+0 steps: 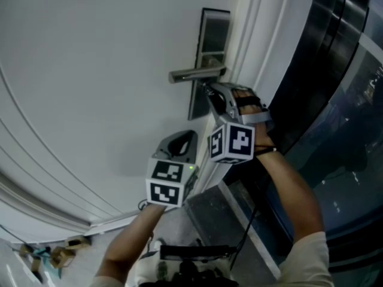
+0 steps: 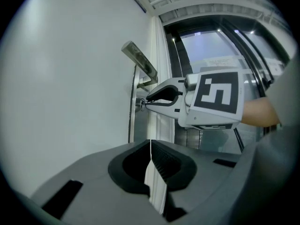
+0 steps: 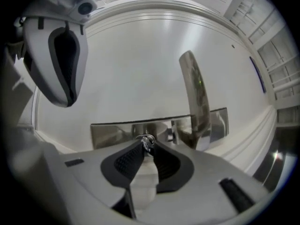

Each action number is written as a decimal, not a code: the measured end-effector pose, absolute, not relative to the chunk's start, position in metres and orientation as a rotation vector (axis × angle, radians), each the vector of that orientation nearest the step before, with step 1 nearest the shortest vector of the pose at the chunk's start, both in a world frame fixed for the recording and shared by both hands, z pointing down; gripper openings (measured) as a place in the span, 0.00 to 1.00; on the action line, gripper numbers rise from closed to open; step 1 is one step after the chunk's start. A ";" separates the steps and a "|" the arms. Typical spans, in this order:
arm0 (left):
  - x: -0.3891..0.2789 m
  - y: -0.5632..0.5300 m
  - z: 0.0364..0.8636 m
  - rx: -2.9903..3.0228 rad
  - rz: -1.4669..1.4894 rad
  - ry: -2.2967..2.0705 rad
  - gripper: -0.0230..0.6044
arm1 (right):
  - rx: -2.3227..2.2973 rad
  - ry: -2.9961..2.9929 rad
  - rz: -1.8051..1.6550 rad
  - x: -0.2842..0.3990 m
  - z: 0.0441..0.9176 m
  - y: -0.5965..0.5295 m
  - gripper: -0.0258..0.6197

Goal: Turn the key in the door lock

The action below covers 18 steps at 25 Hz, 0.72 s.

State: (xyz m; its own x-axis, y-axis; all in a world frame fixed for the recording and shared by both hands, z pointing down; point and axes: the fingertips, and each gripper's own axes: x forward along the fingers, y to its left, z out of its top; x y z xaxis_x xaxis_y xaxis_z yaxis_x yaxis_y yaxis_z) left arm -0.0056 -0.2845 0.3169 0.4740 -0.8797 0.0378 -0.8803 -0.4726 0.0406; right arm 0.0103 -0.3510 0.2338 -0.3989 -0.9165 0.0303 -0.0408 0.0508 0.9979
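R gripper (image 3: 146,148) fingertips pinch key (image 3: 148,140) between them, tips right at lock plate (image 3: 110,134). L gripper (image 2: 151,145) jaws closed together, empty, near plate's lower end.

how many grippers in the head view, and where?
2. The right gripper is at the lock plate under the door handle, shut on the key. The left gripper hangs lower, shut and empty.

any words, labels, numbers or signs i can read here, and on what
No text can be read in any view.
On the left marker cube and right marker cube: black-and-white squares only, no letters.
The pale print on the dark glass: too blurred to read.
The white sheet behind that glass: too small to read.
On the key and lock plate: no marking shows.
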 end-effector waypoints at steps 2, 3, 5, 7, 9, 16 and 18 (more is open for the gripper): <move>-0.005 -0.285 0.317 2.651 0.019 -1.580 0.07 | 1.014 -1.621 -1.401 0.010 0.233 -0.352 0.16; -0.005 -0.286 0.318 2.651 0.020 -1.579 0.07 | 1.025 -1.651 -1.372 0.010 0.233 -0.352 0.16; -0.004 -0.286 0.318 2.651 0.021 -1.578 0.06 | 1.050 -1.716 -1.308 0.010 0.232 -0.351 0.16; -0.004 -0.286 0.318 2.653 0.021 -1.576 0.07 | 1.081 -1.811 -1.222 0.010 0.231 -0.351 0.16; -0.004 -0.286 0.318 2.655 0.022 -1.574 0.07 | 1.111 -1.890 -1.150 0.010 0.230 -0.351 0.16; -0.001 -0.287 0.319 2.659 0.028 -1.568 0.06 | 1.179 -2.085 -0.957 0.011 0.226 -0.351 0.16; 0.000 -0.288 0.319 2.660 0.029 -1.565 0.07 | 1.195 -2.143 -0.897 0.011 0.226 -0.352 0.16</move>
